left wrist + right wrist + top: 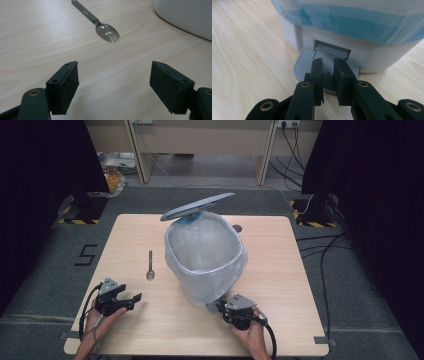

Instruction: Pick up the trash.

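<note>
pedal bin (pixel 206 257) mid-table, lid (pixel 197 206) tipped up at the far side, blue liner (pixel 352 22) folded over the rim. right gripper (pixel 327 63) down on the grey foot pedal (pixel 304 62) at the bin's near base, jaws drawn together with nothing between them — pressing, not clamping. left gripper (pixel 113 82) at the near left, jaws spread wide and empty, aimed at the spork (pixel 106 31) lying flat on the table (pixel 280 270) left of the bin. likely trouble: closed tips sliding off the ribbed pedal, lid dropping shut mid-transfer. also possible — thin flat spork skidding away under the pads, or pinched at one end and swinging loose before reaching the bin.
</note>
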Motion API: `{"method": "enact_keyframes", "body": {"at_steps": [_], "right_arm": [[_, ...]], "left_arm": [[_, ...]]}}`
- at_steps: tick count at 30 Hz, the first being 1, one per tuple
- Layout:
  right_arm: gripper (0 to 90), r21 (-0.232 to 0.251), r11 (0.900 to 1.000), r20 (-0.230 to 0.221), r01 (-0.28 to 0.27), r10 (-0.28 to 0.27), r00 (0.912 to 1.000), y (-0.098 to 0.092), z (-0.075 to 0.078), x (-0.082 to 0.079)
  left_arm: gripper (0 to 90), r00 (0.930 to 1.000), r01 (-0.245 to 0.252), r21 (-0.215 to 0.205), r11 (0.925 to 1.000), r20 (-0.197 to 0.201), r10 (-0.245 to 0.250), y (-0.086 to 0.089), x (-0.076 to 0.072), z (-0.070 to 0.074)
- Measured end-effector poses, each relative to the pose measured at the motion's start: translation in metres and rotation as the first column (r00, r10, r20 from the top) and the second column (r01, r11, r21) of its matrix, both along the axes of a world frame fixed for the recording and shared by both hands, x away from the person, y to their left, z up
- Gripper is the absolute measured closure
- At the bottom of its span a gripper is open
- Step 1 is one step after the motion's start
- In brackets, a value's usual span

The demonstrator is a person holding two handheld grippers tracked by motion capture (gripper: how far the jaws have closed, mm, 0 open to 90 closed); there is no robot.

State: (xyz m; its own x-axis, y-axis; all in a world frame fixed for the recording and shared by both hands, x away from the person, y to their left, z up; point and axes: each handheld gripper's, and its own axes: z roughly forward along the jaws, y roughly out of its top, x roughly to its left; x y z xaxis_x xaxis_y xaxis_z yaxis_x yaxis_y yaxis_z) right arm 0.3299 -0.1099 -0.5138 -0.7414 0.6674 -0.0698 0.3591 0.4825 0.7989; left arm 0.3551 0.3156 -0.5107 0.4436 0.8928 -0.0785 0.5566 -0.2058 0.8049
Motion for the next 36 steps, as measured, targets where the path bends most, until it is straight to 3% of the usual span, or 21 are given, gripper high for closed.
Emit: {"method": "enact_keyframes", "body": {"at_steps": [7, 16, 26, 34, 36], "right_arm": [[78.2, 0.0, 1.0, 0.0, -0.001, 0.001, 1.0, 0.0, 0.0, 0.0], [78.2, 0.0, 1.0, 0.001, -0.002, 0.002, 1.0, 0.0, 0.0, 0.0], [78.1, 0.005, 1.0, 0.002, -0.006, 0.006, 1.0, -0.001, -0.001, 0.0], [78.2, 0.006, 1.0, 0.002, -0.006, 0.006, 1.0, -0.001, -0.001, 0.0], [78.1, 0.006, 1.0, 0.003, -0.008, 0.008, 1.0, -0.001, -0.001, 0.0]], "left_arm": [[28.9, 0.9999, 0.009, 0.021, 0.9997, 0.012, -0.009, -0.009, 0.02, 0.004], [35.5, 0.9992, -0.009, 0.01, 0.9999, 0.038, 0.008, -0.016, 0.047, 0.004], [50.1, 0.9988, -0.044, 0.014, 0.9989, 0.024, 0.044, -0.027, 0.084, 0.0], [55.5, 0.9974, -0.069, 0.027, 0.9973, 0.024, 0.068, -0.031, 0.098, -0.002], [57.8, 0.9978, -0.065, 0.047, 0.9968, 0.014, 0.064, -0.035, 0.102, -0.004]]}}
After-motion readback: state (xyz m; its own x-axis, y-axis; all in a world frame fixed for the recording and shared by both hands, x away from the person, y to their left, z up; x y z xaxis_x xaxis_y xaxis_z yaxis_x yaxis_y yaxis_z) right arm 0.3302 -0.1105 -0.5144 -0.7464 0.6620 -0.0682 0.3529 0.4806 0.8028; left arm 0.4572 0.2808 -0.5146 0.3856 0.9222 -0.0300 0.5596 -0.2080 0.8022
